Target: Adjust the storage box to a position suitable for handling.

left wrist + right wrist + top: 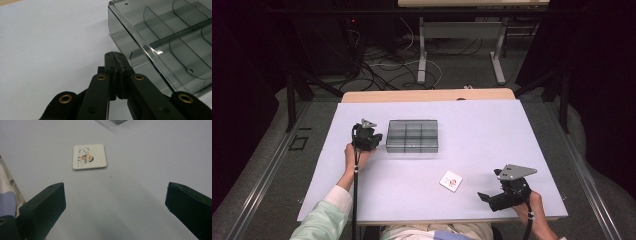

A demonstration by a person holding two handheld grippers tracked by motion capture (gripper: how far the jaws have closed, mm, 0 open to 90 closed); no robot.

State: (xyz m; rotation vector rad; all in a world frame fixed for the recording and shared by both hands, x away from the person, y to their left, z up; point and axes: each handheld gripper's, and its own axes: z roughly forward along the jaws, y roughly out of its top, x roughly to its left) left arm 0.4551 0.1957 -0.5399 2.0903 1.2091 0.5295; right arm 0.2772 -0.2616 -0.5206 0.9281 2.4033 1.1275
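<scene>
A smoky clear plastic organiser box (412,121) with several empty compartments lies at the middle left of the white table. My left gripper (376,139) sits just left of it, and in the left gripper view its jaws (115,53) are pressed together with nothing between them, close to the box wall (117,32). A small white square tile with a cartoon print (451,180) lies flat near the front. My right gripper (484,197) rests at the front right, pointing left toward the tile (89,156). The right gripper (115,197) is open wide and empty, a short way from the tile.
The white sheet (482,130) covers the tabletop, with a wooden edge (427,95) at the far side. Table legs and loose cables (412,65) lie on the floor beyond. A striped garment edge (7,195) shows at the near table edge.
</scene>
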